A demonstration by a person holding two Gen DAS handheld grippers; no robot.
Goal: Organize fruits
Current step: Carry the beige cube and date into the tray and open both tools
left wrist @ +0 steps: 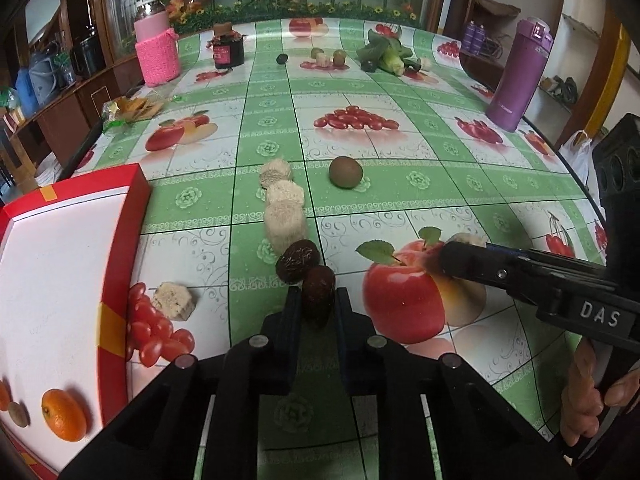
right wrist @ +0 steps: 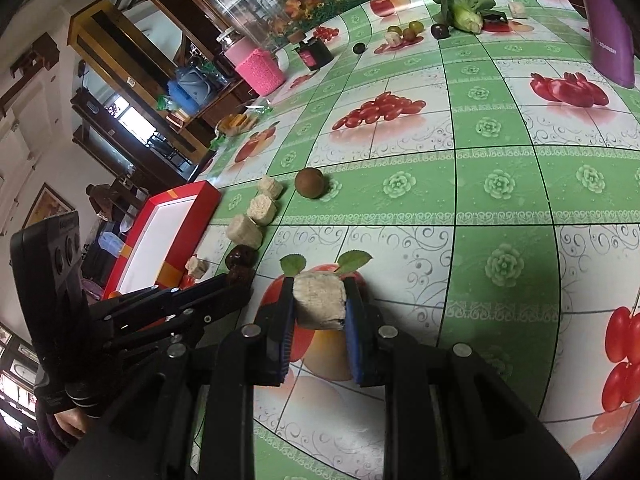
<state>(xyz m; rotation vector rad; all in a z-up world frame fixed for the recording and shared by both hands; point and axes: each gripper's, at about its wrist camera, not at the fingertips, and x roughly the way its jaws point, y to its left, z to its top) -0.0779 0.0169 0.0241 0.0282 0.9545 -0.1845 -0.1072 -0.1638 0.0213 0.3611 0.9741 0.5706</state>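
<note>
Gripping a dried date [left wrist: 318,294] at the near end of the row with the left gripper [left wrist: 316,310], we're holding a pale cube [right wrist: 319,300] clamped in the right gripper [right wrist: 319,312], likely both heading to the red tray [left wrist: 120,208] next.

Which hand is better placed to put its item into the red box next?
Left. The left gripper already holds a date, and the red box lies right beside it.
</note>
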